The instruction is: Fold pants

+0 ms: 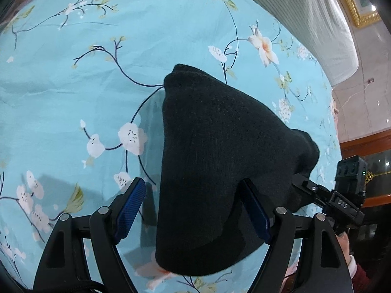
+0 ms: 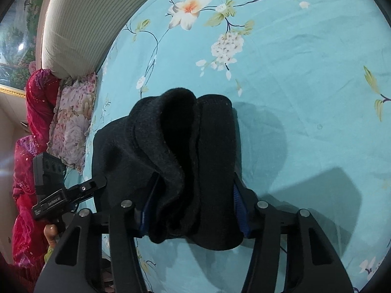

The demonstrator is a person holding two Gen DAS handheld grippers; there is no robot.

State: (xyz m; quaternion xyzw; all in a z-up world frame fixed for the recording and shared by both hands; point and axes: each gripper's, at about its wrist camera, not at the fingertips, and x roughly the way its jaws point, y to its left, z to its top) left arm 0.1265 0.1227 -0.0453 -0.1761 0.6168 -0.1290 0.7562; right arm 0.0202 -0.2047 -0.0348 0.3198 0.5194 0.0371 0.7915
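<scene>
The black pants (image 1: 215,134) are a thick folded bundle held above a turquoise flowered bedsheet (image 1: 73,92). In the left wrist view my left gripper (image 1: 193,182) straddles the bundle with its jaws wide. Its left pad (image 1: 130,207) stands clear of the cloth, and the cloth drapes over the right pad. In the right wrist view the pants (image 2: 176,127) bulge up between the fingers of my right gripper (image 2: 195,180), and both blue pads press on the bundle. Each view shows the other gripper's finger (image 1: 305,185) (image 2: 90,185) at the cloth's side.
A cream ribbed bolster (image 2: 80,19) (image 1: 305,12) lies along the bed's edge. A floral cushion (image 2: 73,117) and red sequinned cloth (image 2: 36,102) sit beside it. A person's hand (image 2: 50,234) holds the left gripper's handle. Wooden furniture (image 1: 366,144) stands past the bed.
</scene>
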